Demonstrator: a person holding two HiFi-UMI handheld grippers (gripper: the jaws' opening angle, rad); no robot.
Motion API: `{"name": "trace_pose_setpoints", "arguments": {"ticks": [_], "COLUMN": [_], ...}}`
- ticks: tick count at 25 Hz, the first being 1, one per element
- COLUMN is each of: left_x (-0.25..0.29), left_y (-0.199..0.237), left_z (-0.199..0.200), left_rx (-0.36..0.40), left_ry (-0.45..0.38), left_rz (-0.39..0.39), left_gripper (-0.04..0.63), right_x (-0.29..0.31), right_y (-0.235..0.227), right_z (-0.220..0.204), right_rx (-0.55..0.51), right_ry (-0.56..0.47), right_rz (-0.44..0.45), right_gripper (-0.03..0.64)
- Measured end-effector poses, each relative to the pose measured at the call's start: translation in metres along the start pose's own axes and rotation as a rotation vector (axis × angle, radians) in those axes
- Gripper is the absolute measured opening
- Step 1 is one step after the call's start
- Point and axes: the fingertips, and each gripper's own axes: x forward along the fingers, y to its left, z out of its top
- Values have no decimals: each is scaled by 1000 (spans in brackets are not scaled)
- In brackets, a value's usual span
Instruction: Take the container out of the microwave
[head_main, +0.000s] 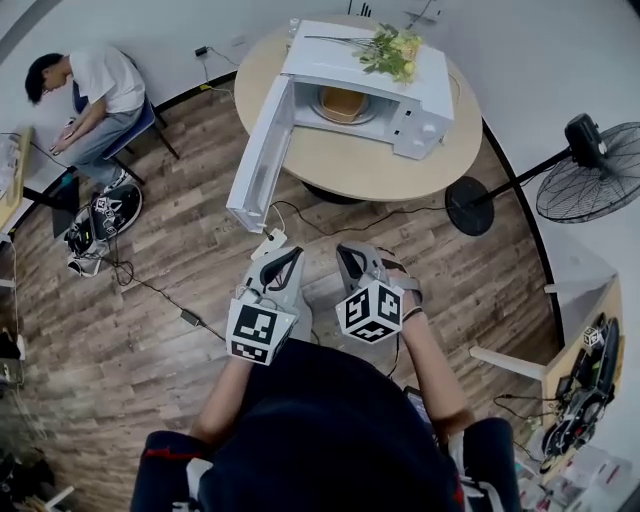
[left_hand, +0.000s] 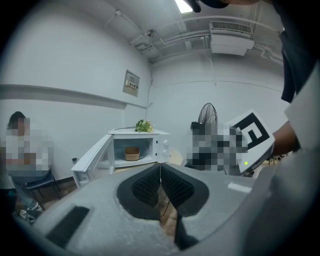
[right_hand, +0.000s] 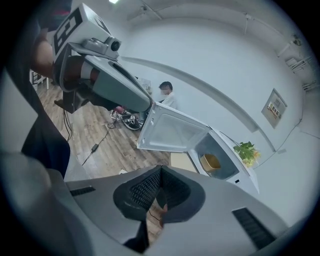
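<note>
The container (head_main: 342, 103) sits inside the open microwave (head_main: 420, 90) on the round bench (head_main: 400, 170), at the upper centre of the head view. It is well apart from both your grippers at lower centre. Your right gripper (head_main: 357, 262) lies almost straight below it in the frame, while your left gripper (head_main: 278, 268) lines up more with the swung-out door (head_main: 258, 160). Both pairs of fingers (left_hand: 146, 187) are pressed together on nothing, so you'd likely spread them before reaching in.
</note>
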Motion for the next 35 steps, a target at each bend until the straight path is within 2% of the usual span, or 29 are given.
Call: {"name": "trace_pose_setpoints", "arguments": {"ticks": [5, 9, 16, 22, 27, 35], "left_x": [35, 58, 88, 116, 143, 183], "left_y": [46, 68, 80, 70, 67, 86], "left_z": [25, 37, 39, 42, 40, 30], "left_rx": [20, 26, 17, 12, 5, -62], "left_ry": [-17, -25, -15, -2, 28, 87], "left_rz": [-61, -116, -184, -235, -216, -108], "left_gripper": [17, 17, 17, 17, 17, 17], "right_x": [42, 66, 91, 103, 117, 153], "right_y": [-34, -56, -70, -90, -109, -137], "right_z": [17, 21, 8, -10, -25, -54], "right_rx": [4, 48, 66, 75, 64, 15], "right_ry": [50, 85, 151, 171, 173, 193], "right_rz": [4, -10, 0, -6, 44, 181], "right_gripper": [6, 6, 6, 6, 6, 6]}}
